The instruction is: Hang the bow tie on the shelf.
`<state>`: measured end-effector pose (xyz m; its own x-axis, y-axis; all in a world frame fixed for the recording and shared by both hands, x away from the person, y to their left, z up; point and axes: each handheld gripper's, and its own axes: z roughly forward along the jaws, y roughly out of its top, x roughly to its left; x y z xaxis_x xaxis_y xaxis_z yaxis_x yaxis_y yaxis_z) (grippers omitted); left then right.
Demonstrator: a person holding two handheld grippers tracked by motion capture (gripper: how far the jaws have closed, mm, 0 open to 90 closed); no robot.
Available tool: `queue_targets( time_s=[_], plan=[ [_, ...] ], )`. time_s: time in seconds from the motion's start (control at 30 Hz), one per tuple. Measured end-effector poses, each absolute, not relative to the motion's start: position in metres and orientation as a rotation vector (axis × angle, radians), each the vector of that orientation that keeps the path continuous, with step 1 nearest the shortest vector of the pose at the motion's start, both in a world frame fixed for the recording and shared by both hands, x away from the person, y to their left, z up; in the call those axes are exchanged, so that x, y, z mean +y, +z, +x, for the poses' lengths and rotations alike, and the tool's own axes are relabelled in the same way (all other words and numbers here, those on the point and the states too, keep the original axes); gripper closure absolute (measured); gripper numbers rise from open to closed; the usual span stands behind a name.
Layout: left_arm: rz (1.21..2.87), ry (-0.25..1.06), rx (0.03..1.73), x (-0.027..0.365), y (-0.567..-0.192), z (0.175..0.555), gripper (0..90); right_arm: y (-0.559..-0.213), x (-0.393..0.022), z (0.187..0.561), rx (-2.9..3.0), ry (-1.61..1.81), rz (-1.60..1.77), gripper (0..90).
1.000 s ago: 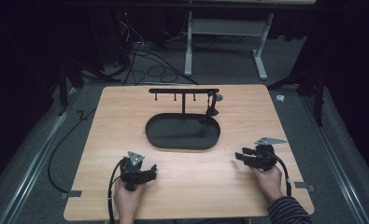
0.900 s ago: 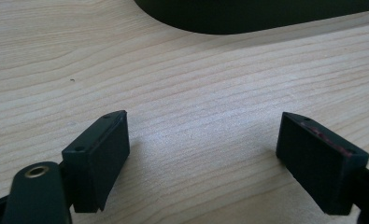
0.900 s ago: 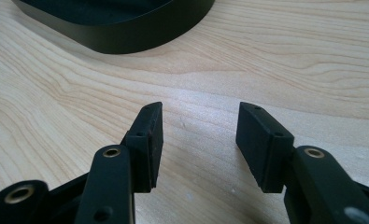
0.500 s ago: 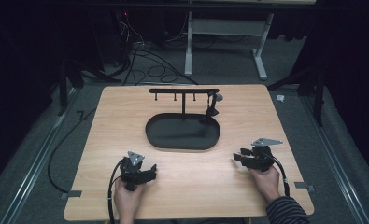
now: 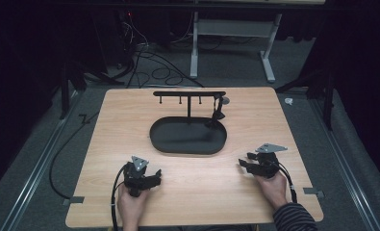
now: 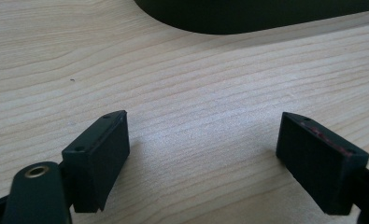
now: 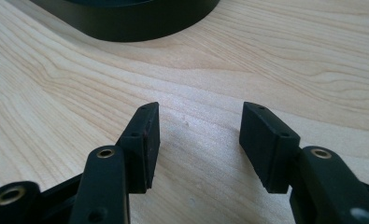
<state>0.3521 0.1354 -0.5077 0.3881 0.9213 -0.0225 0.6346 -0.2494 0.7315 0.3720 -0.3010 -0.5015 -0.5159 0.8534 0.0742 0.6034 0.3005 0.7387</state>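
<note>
Right now both grippers rest low in the frame on the light wooden surface (image 5: 106, 125). The left gripper (image 5: 151, 177) is wide open, empty. The right gripper (image 5: 244, 163) has just been opening, nothing between its jaws. To do well, reach slowly toward the black oval tray (image 5: 187, 136) at the middle.

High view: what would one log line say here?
left gripper: open, empty | right gripper: jaws just opening, empty | black oval tray: untouched, apart from both
</note>
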Motion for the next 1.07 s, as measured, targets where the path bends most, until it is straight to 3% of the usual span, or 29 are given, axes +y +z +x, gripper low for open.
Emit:
queue_targets(
  time_s=[1.07],
  plan=[
    [1.983,0.557,1.331,0.1352,-0.5079,0.3517,17.6,-0.5021,-0.2889,0.3694,2.234,0.955,1.257,41.6]
  ],
)
